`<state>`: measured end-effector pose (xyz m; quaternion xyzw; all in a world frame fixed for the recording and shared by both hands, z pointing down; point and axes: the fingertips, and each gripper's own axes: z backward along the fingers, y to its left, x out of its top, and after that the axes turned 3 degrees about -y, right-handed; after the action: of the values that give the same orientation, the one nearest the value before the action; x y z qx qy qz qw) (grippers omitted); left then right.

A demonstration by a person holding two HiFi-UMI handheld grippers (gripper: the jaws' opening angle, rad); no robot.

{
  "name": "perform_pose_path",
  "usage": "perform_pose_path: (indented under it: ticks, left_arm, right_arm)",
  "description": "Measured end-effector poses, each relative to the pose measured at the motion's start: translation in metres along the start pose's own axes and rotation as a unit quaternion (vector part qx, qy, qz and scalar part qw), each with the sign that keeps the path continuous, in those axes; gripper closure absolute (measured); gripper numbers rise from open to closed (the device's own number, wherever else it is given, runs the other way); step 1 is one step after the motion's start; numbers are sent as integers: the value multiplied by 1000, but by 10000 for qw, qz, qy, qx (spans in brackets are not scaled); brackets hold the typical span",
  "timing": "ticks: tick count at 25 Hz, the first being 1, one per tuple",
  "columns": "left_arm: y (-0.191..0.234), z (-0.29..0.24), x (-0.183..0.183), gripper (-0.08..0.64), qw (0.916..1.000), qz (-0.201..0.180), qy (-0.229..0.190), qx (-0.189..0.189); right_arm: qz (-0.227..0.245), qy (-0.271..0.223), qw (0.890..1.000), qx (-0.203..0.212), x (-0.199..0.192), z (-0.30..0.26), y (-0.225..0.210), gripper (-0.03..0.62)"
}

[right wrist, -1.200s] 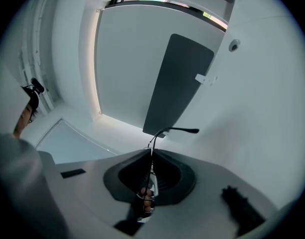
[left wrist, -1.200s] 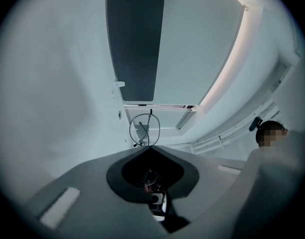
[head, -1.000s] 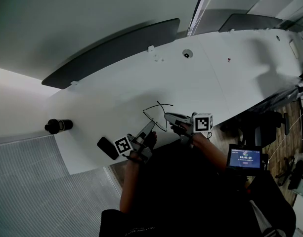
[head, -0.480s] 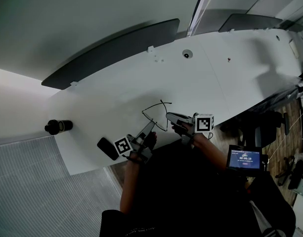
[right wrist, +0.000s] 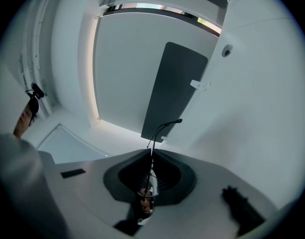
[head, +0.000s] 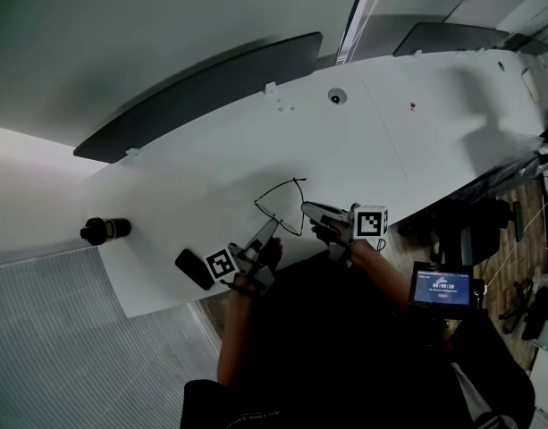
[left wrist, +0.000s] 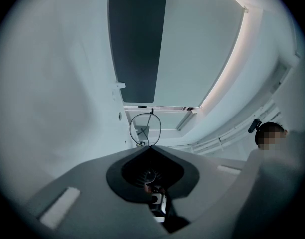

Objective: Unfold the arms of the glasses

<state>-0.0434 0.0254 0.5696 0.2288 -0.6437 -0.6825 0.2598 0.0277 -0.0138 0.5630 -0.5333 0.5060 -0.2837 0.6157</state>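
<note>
We find the glasses (head: 281, 206) held between both grippers over the desk (head: 390, 132), near its front edge. The left gripper (head: 272, 224) is clenched on a lens rim, the right gripper (head: 306, 208) on one thin arm. We judge the wire frame light, springy and easily bent. It is best gripped at the rim and on the arm close to the hinge. No brand is legible, and the digits on the small screen (head: 442, 284) are too small to read.
</note>
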Motion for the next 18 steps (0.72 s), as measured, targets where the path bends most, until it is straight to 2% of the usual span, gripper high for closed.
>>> perform_pose_path:
  ticks: [3,7,10,15,18]
  left_arm:
    - [1,0,0,548,10000,16,-13,5]
    - [1,0,0,548,10000,10,-11,5]
    - [1,-1,1,548,10000,-4,-16,-12]
    - [1,0,1,548,10000,28,-35,-16]
    - [1,-1,1,548,10000,31,-51,-31]
  right_arm:
    - [-98,-45,9999,4,0,2,-3,574]
    - [71,-39,9999,-62,3,4,-3,574]
    - [46,-55,10000,57,4,2,2,574]
    - [-160,-136,9998,-20,2,7,-8,574]
    - [5,-113,9999,-11,5,6,-3,574]
